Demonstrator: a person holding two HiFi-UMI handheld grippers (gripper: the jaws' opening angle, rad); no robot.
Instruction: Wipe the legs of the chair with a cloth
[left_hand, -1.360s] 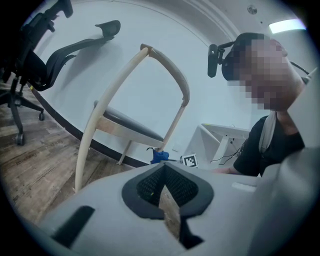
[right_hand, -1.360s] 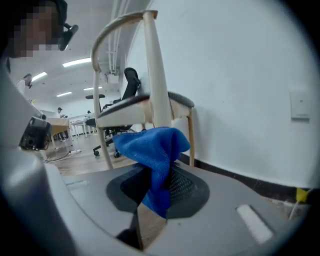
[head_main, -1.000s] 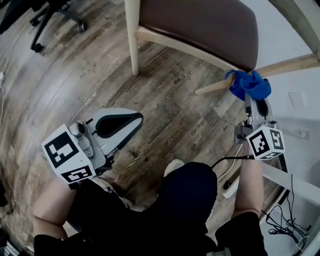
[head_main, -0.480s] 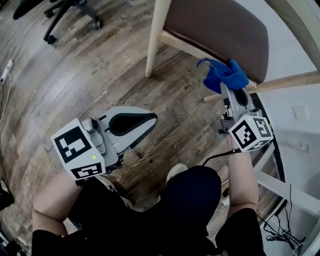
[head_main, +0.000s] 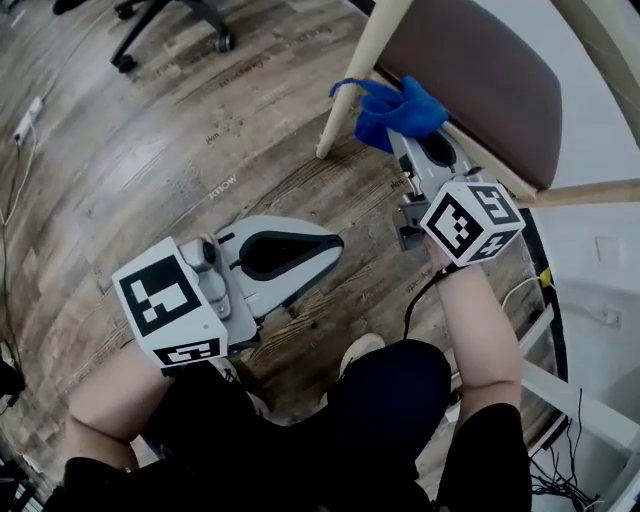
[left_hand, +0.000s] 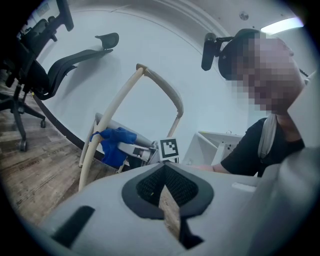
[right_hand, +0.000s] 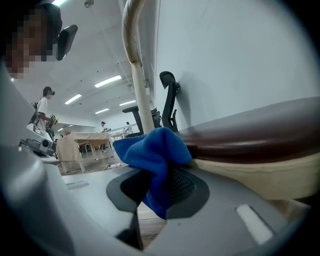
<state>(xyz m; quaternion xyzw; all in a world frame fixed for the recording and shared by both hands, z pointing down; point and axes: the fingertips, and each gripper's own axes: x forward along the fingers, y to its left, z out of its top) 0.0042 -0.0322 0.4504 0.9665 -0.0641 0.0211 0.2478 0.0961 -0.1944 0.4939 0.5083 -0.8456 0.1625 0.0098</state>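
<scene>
Pressure counts: nearest, the grey left gripper (head_main: 333, 250) hangs closed on nothing, while the grey right gripper (head_main: 404, 142) pinches a crumpled blue cloth (head_main: 396, 108) right at the pale wooden chair leg (head_main: 358, 80), which probably wants firm, lengthwise strokes.

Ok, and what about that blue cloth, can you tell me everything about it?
The blue cloth is soft, fuzzy-looking fabric, bunched into a crumpled lump with loose folds. The right gripper is shut on it, so one end is pinched between the jaws and the rest puffs out beyond them. It is held up off the wooden floor, just below the chair's brown seat. Its far edge looks pressed against a pale wooden chair leg.
</scene>
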